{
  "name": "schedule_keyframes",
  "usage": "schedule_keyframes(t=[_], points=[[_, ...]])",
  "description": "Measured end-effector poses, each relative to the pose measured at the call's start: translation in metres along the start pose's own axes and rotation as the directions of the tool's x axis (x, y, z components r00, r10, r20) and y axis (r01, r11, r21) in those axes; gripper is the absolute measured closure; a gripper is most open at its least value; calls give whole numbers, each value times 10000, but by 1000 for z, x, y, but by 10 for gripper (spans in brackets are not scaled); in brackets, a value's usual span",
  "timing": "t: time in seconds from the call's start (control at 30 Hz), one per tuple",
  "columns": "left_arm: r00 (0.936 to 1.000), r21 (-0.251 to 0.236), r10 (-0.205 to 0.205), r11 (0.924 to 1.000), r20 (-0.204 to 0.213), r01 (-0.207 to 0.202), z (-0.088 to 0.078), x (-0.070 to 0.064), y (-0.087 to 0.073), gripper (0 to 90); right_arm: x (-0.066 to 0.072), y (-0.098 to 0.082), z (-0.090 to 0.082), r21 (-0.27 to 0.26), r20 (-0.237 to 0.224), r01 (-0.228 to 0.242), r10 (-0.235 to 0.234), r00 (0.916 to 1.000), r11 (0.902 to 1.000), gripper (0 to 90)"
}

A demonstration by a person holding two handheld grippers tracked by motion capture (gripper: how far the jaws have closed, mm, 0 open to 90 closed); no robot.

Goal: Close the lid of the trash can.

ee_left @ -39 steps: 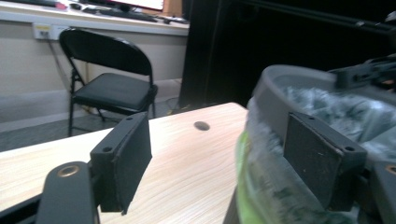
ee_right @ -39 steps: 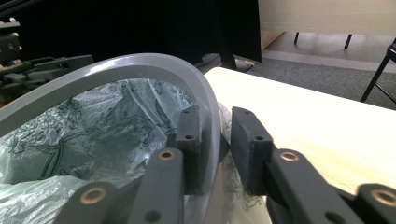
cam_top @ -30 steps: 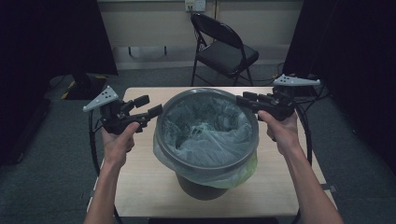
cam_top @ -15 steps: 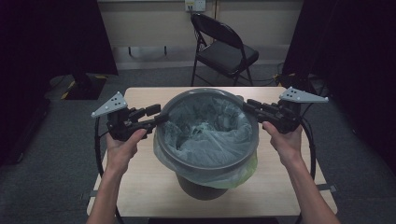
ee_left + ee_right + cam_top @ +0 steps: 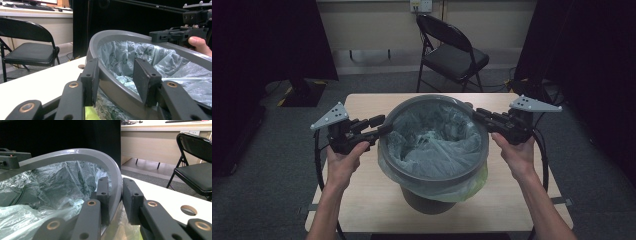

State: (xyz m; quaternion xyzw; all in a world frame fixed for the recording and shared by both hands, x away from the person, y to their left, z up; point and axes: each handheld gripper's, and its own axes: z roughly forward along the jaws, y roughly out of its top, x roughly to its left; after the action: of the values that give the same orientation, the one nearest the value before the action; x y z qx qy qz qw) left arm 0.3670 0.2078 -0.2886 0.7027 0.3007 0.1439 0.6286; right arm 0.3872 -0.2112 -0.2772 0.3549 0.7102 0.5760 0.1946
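A grey bin stands mid-table, topped by a grey rim ring (image 5: 432, 100) over a translucent green bag (image 5: 432, 145). My left gripper (image 5: 384, 126) straddles the rim's left side. In the left gripper view my gripper (image 5: 116, 62) has one pad outside and one inside the rim (image 5: 120, 35). My right gripper (image 5: 477, 114) straddles the right side the same way, and up close this gripper (image 5: 116, 181) squeezes the rim (image 5: 75, 151). Both pairs of jaws have just been closing with the rim between them, and the pads press on it.
The bin stands on a pale wooden table (image 5: 362, 105) with a round hole (image 5: 188, 210) near its right edge. A black folding chair (image 5: 452, 55) stands beyond the far edge. Dark curtains hang at both sides, and each gripper trails a cable.
Both pairs of jaws have narrowed onto the bin's rim. The right hand has rolled, bringing its grey plate up and outward. The bin has stayed in place.
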Motion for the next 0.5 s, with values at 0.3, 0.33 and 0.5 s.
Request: schedule_keyframes(t=[0.3,0.33,0.5], points=[[9996,156,-296,9994,39,295,18,16,14,501,-17,17,12,-52,-636,-209,205,9978,9998,655],[9997,179,-262,9995,3,262,20,18,16,510,-19,19,15,-84,-601,-251,245,9979,9996,670],[10000,681,-68,9977,8,67,33,21,18,630,-21,22,25,0,-757,-258,258,9968,9997,801]])
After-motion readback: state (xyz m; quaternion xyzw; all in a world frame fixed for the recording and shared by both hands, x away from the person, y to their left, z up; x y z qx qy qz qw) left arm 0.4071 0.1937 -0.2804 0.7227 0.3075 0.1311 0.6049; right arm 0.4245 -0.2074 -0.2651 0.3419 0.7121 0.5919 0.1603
